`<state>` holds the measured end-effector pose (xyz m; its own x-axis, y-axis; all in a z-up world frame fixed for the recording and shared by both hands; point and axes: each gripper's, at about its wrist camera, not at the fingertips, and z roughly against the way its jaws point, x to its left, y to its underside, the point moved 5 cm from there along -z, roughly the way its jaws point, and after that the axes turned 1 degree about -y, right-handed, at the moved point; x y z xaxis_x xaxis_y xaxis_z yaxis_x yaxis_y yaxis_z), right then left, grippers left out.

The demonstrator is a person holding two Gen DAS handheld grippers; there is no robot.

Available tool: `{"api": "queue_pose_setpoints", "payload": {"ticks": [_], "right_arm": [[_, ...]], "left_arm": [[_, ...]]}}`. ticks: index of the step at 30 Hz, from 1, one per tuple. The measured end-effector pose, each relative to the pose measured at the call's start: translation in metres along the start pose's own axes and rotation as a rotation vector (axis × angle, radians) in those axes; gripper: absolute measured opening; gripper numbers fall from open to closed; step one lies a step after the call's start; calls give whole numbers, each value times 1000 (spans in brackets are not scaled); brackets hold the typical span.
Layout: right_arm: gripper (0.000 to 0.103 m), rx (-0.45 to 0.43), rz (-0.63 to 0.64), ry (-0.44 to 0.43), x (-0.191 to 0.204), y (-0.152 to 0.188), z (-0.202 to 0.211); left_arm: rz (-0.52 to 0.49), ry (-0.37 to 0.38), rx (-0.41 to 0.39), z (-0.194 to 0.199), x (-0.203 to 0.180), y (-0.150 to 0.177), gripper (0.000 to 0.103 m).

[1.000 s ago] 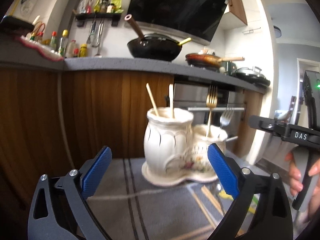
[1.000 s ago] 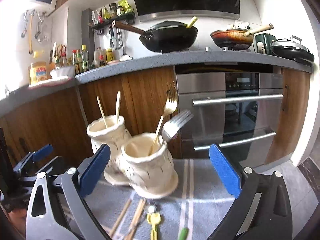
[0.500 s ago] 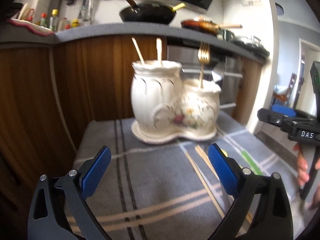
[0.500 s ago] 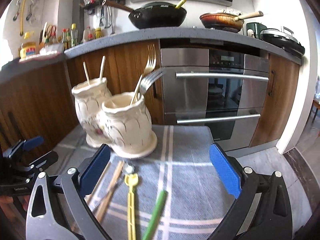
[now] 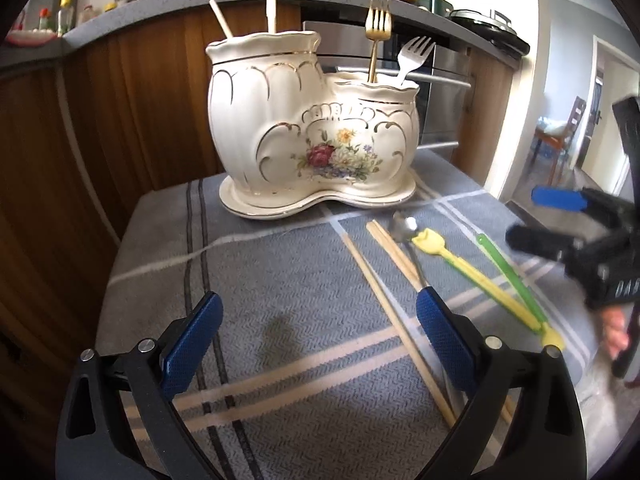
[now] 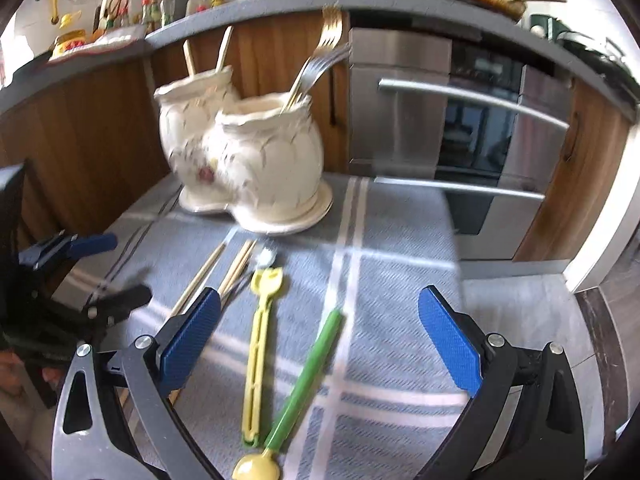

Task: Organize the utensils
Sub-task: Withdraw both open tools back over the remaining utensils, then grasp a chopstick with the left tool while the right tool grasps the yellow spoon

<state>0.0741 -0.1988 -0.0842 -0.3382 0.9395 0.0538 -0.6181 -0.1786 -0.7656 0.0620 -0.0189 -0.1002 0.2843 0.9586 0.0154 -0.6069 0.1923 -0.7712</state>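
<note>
A cream ceramic utensil holder [image 5: 312,132] with two joined pots stands at the far end of a bench covered by a grey striped cloth [image 5: 280,312]. The taller pot holds two wooden sticks [image 5: 245,16]; the lower pot holds a gold fork [image 5: 376,36] and a silver fork [image 5: 412,58].

Loose utensils lie on the cloth in front of the holder: wooden chopsticks [image 5: 396,304], a metal spoon [image 5: 406,236] partly under them, a yellow utensil [image 6: 260,344], and a green-handled utensil [image 6: 312,376] with a pale yellow end.

Both hand-held grippers hover above the cloth, released and empty. The left hand-held gripper [image 5: 316,344] has its jaws spread wide, with the chopsticks passing just beside its right pad. The right hand-held gripper [image 6: 320,340] is spread over the yellow and green utensils.

Likely risks: the yellow and green utensils cross near their lower ends, so closing on one may drag the other. The chopsticks and spoon overlap and could scatter or roll off the bench edge. The thin, flat pieces may slip from the pads. The two grippers are near each other and could collide. The forks leaning out of the lower pot could block an insertion.

Behind stand wooden cabinets, an oven [image 6: 460,128], and pans on a counter.
</note>
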Motion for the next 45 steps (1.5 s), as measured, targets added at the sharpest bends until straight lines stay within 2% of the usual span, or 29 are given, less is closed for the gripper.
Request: {"api": "queue_pose_setpoints", "payload": {"ticks": [4, 6, 9, 11, 17, 20, 25, 29, 34, 35, 36, 37, 41, 45], "right_arm": [[97, 16, 51, 7, 8, 2, -3], [92, 28, 63, -5, 11, 3, -4], [80, 62, 76, -35, 15, 7, -8], [66, 88, 81, -54, 18, 9, -12], [42, 136, 96, -82, 27, 15, -21], [31, 158, 110, -81, 30, 18, -24], [22, 178, 135, -66, 33, 21, -29], [19, 181, 138, -61, 32, 22, -30], [19, 175, 135, -52, 32, 22, -30], [19, 174, 135, -51, 32, 21, -30], [18, 175, 136, -53, 32, 21, -32], [16, 176, 136, -55, 33, 22, -31], [12, 179, 131, -63, 33, 22, -30], [12, 182, 129, -57, 33, 22, -30]], "left_arm": [[11, 5, 24, -4, 3, 2, 97], [16, 7, 29, -3, 5, 2, 97], [21, 6, 41, -4, 7, 3, 95], [23, 8, 45, -4, 8, 2, 95], [-22, 26, 52, -4, -2, 5, 93], [-53, 47, 71, -5, -10, 8, 83], [-79, 89, 111, -7, -20, 13, 63], [-89, 107, 136, -10, -26, 16, 49], [-123, 108, 147, -9, -35, 19, 44], [-137, 96, 145, -9, -36, 19, 33], [-147, 97, 144, -9, -36, 19, 18], [-148, 110, 147, -9, -36, 19, 11], [-177, 104, 155, -8, -32, 18, 6], [-207, 57, 172, -7, -19, 17, 5]]}}
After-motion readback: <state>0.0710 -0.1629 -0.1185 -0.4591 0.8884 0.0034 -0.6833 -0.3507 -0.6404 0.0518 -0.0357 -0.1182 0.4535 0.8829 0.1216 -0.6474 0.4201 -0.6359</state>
